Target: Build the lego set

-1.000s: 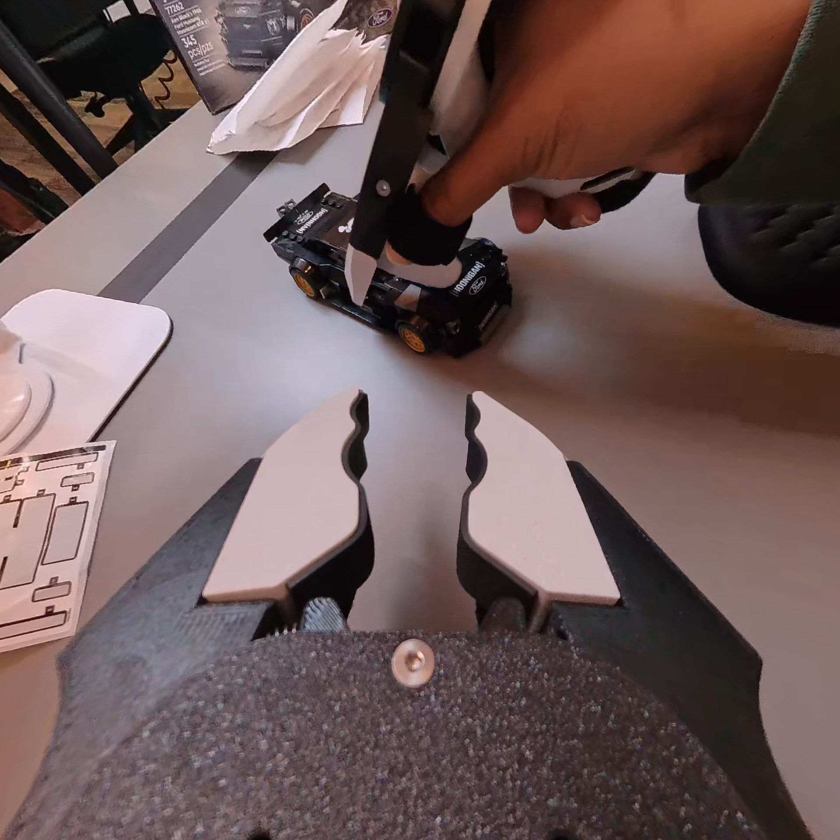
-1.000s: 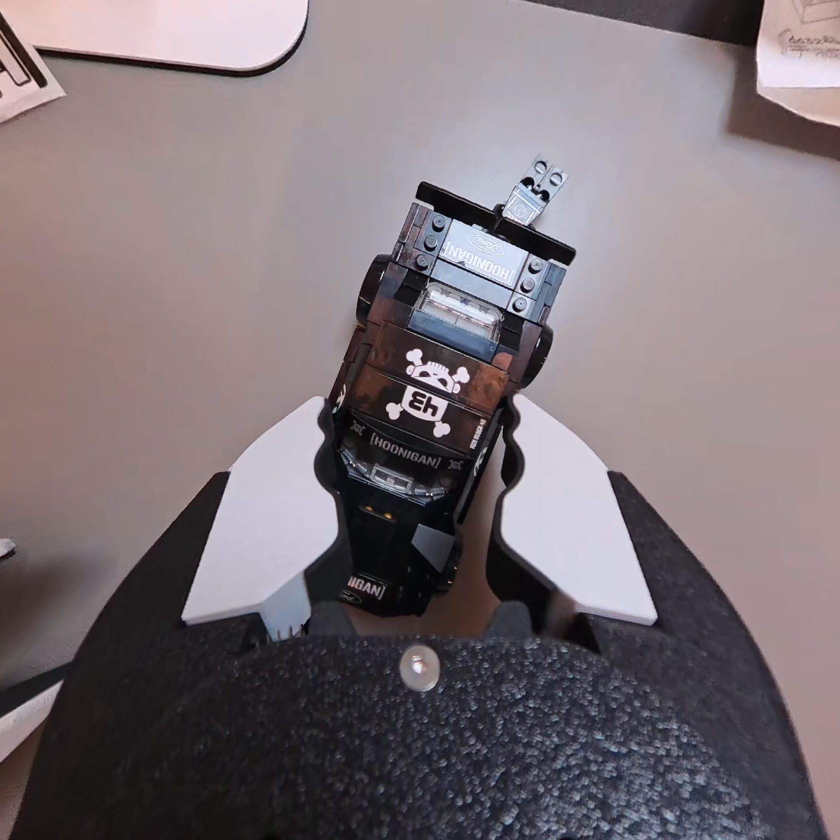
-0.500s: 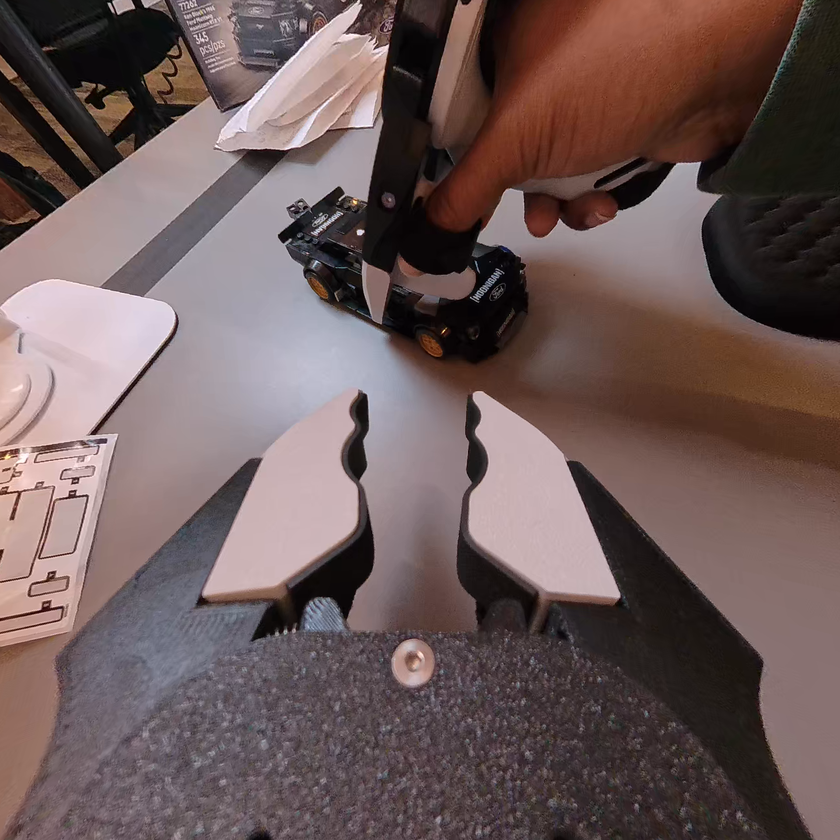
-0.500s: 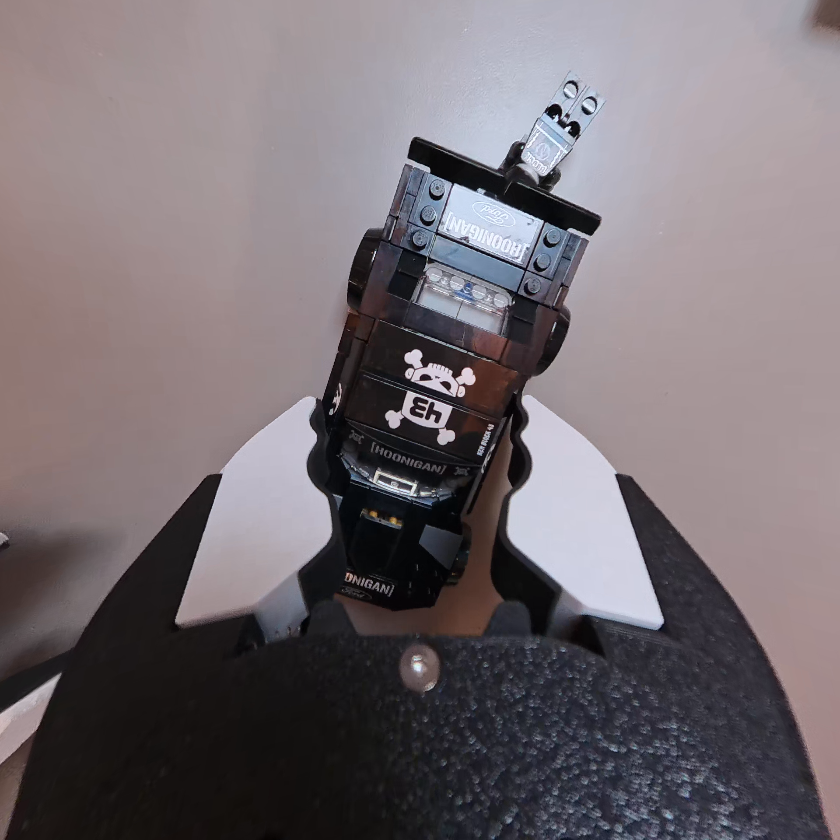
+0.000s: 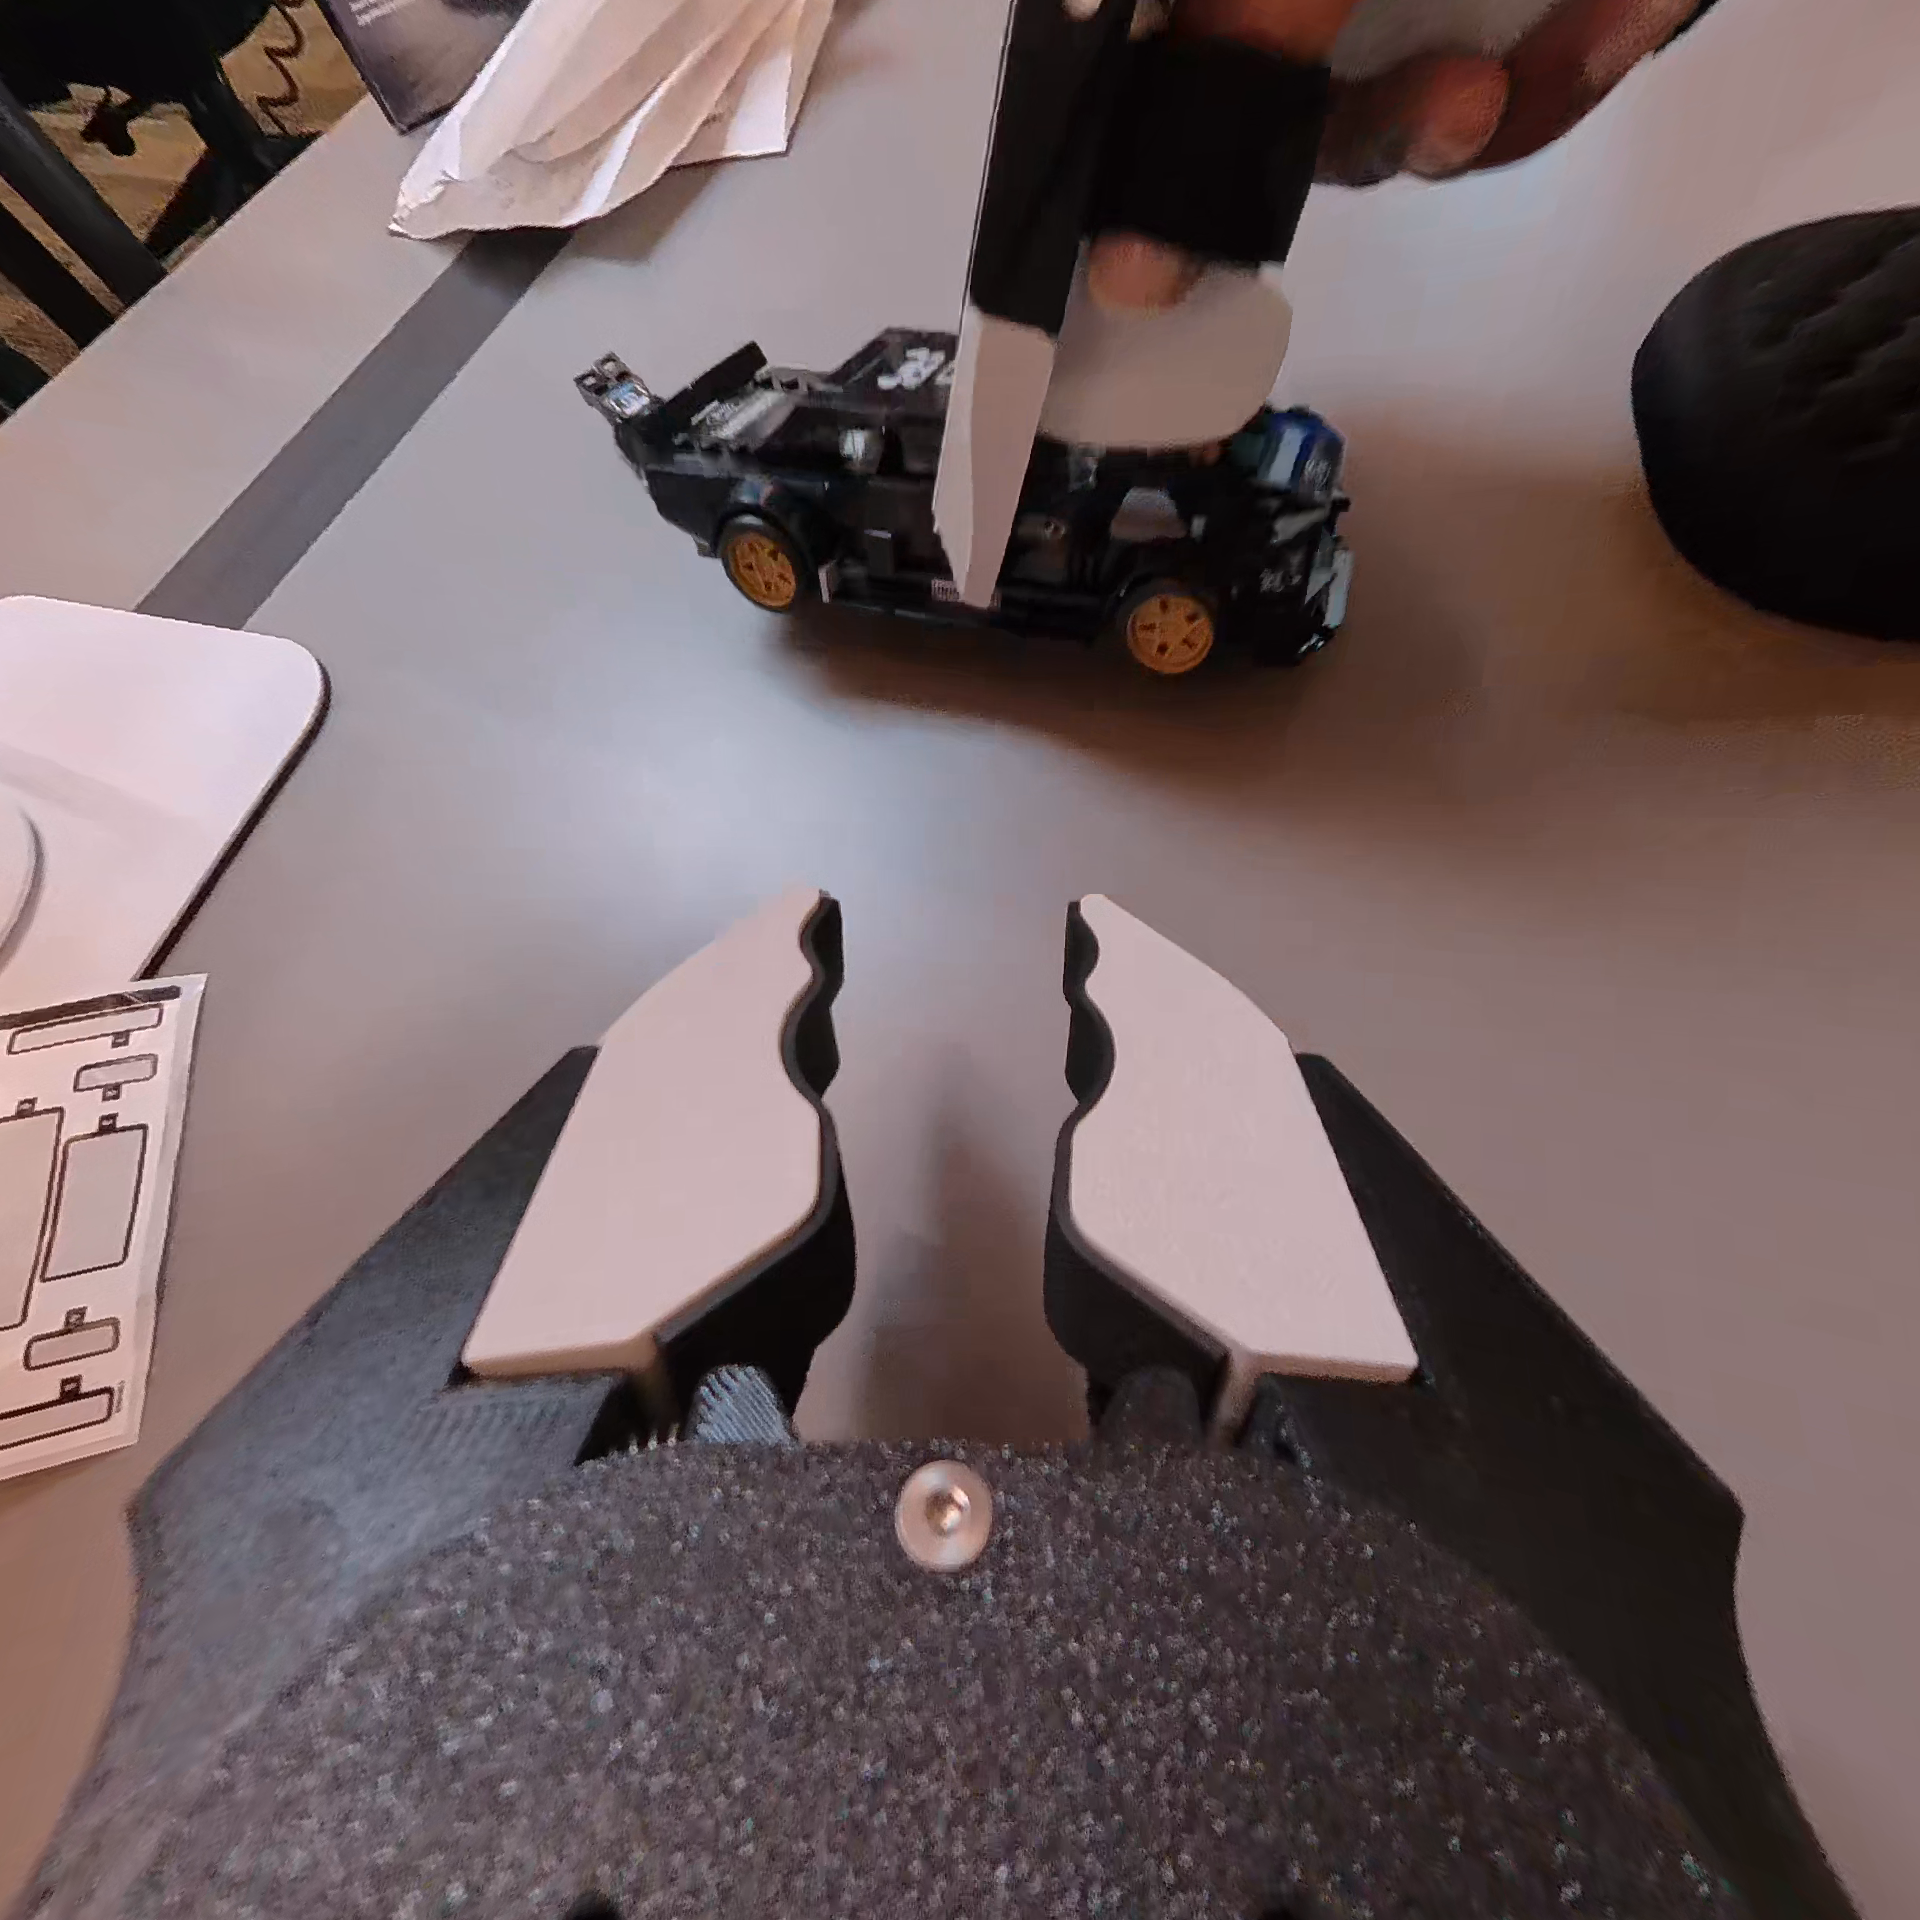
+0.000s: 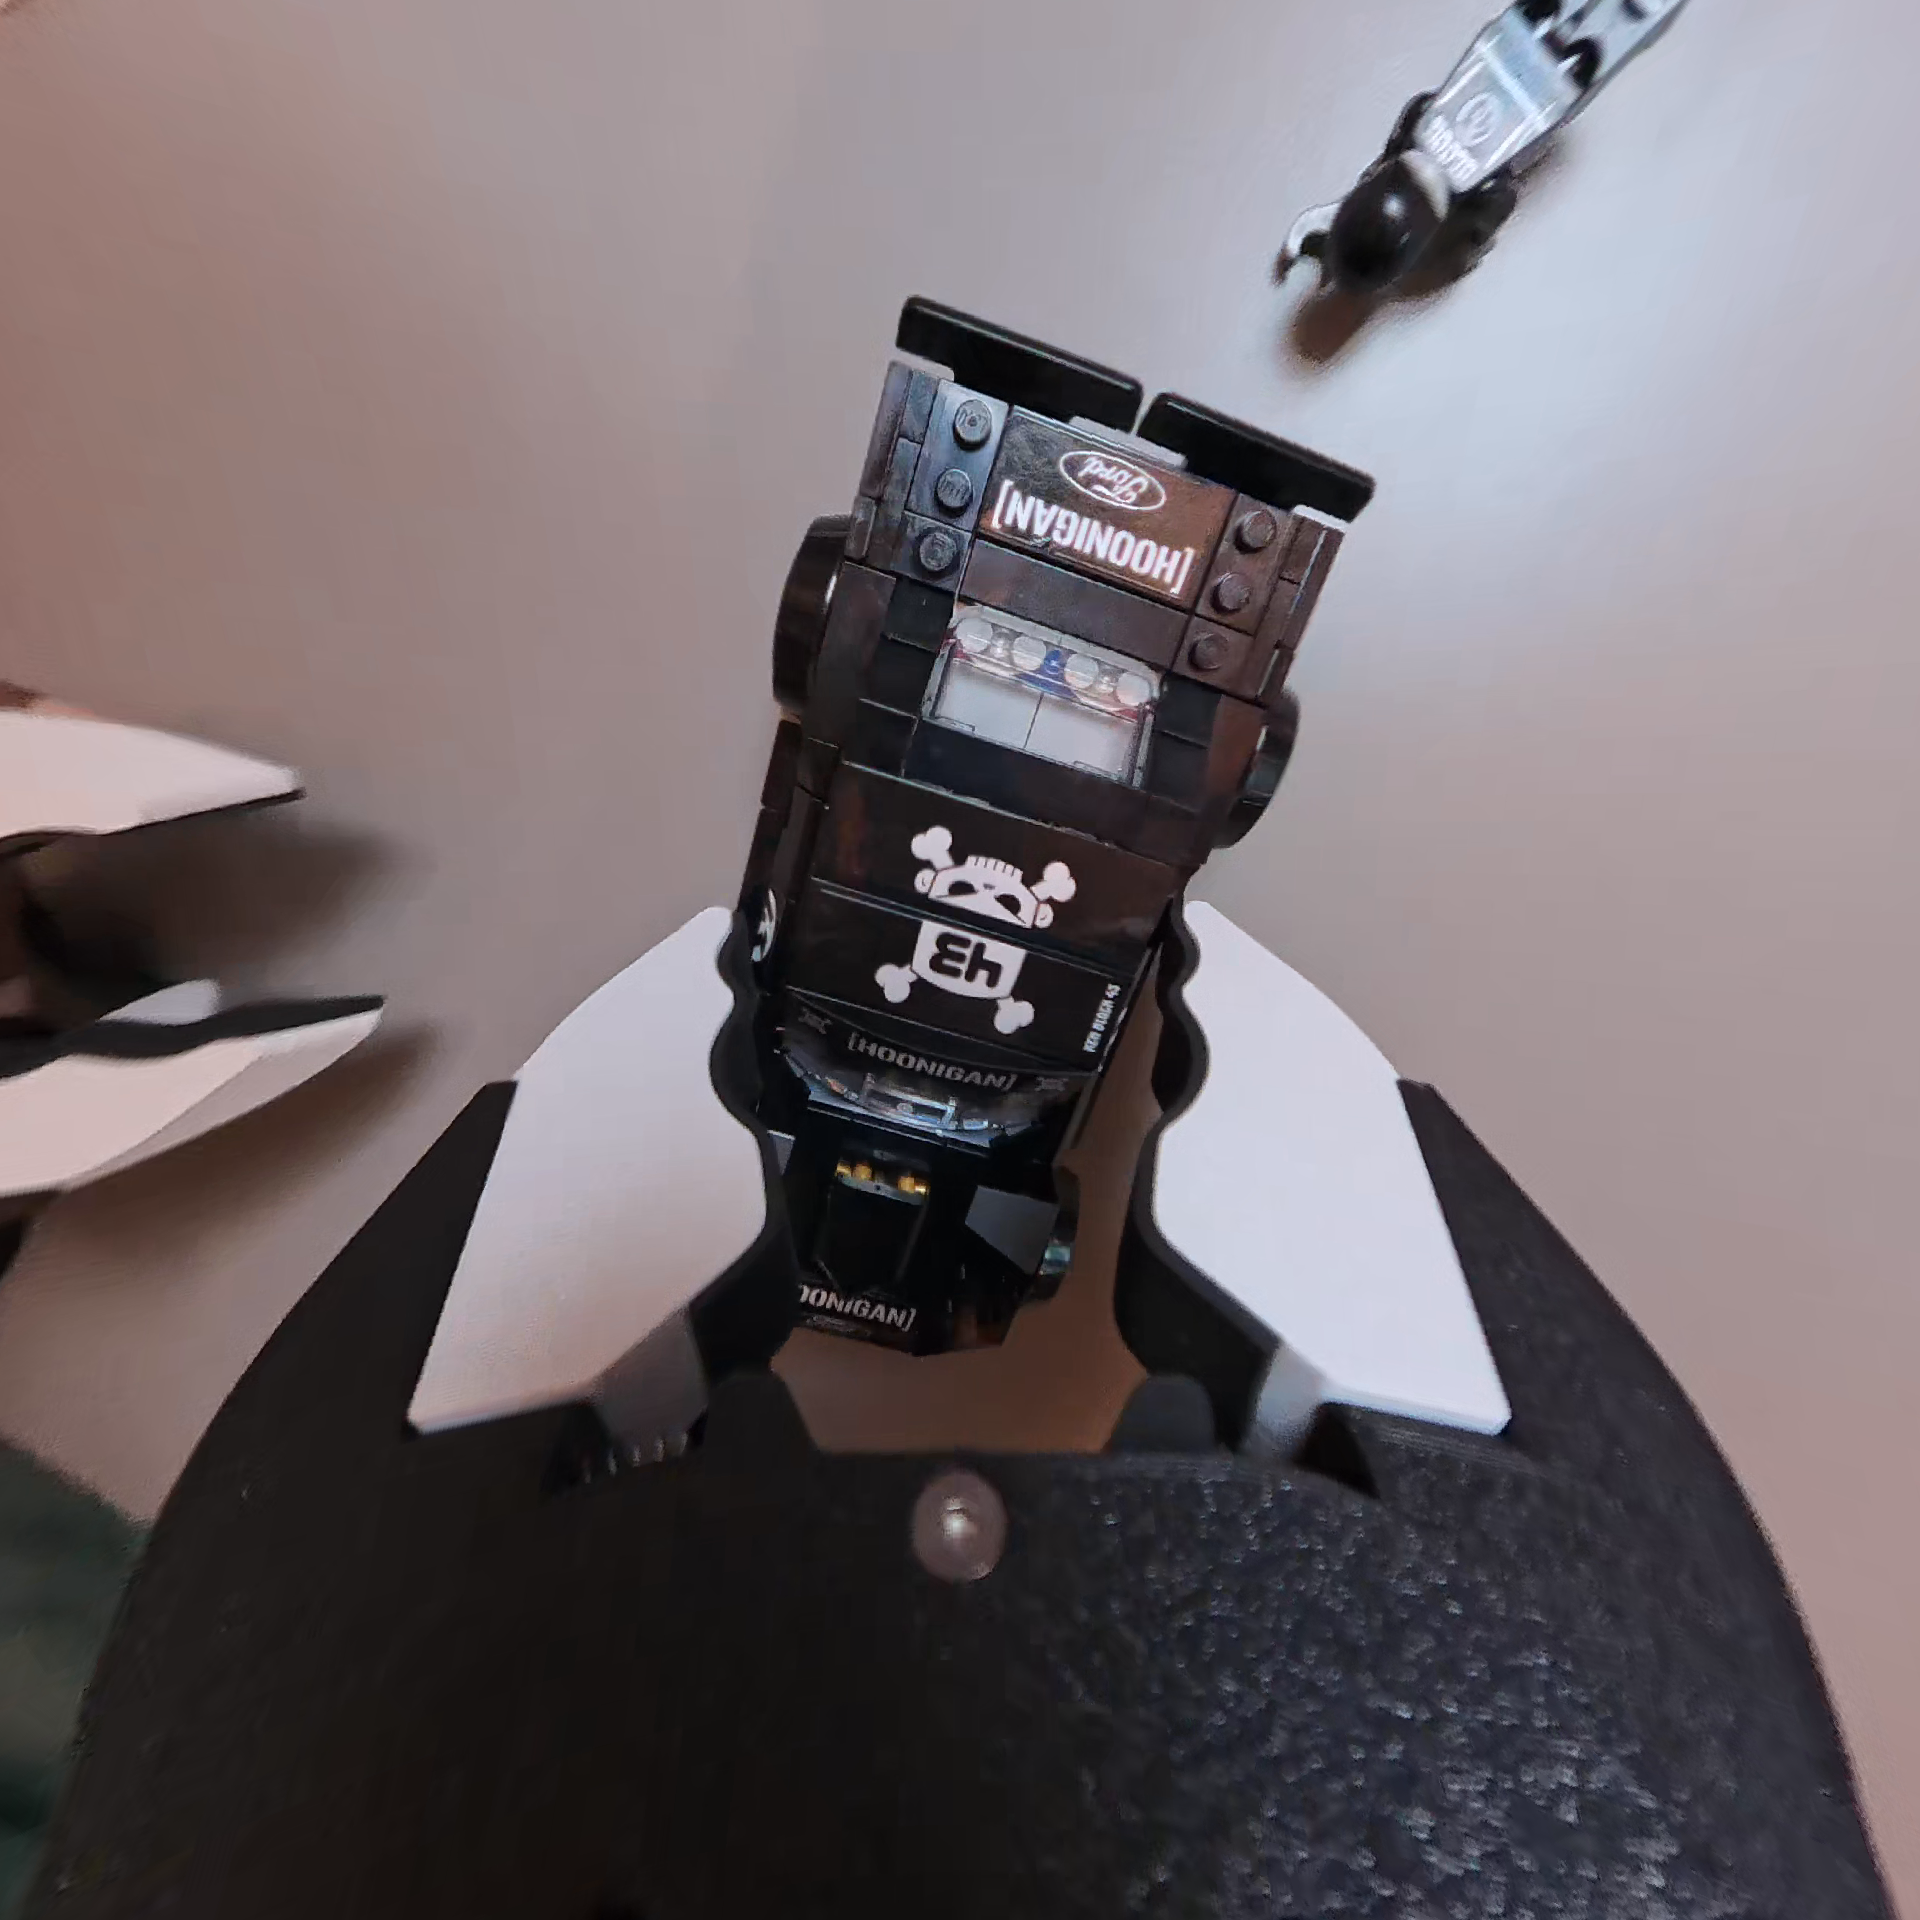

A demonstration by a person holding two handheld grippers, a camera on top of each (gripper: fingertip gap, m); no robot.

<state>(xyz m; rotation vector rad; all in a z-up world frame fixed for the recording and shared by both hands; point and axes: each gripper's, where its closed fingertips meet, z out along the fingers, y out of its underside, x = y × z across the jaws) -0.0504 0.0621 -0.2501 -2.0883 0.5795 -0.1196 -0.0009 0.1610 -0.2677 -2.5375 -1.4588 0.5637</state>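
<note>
Lego car (image 5: 997,499): black with gold wheels, standing on all four wheels on a grey table (image 5: 1351,935), at 12 o'clock from the left gripper (image 5: 948,914) and well apart from it. The left gripper's two pale fingers stand moderately apart with nothing between them, low over bare table.

The right gripper (image 6: 951,925), seen from its own camera, has its jaws closed against both sides of the car (image 6: 1039,790) around the cabin, with the car's front end tucked deep between the fingers and its rear pointing to 12 o'clock. White stickers show on the roof and rear deck. In the left view the same gripper (image 5: 1101,436) comes down from above onto the car's middle, with a hand (image 5: 1455,94) at 1 o'clock.

A small loose piece (image 6: 1444,156), dark and silvery, lies on the table at 1 o'clock from the car in the right view, clear of its rear edge. In the left view the piece (image 5: 613,387) sits just beside the car's rear, at 10 o'clock.

Also in the left view: white paper bags (image 5: 613,94) at 11 o'clock, a sticker sheet (image 5: 73,1195) and a white board (image 5: 156,748) at 9 o'clock, and a black rounded object (image 5: 1797,416) at 2 o'clock.
</note>
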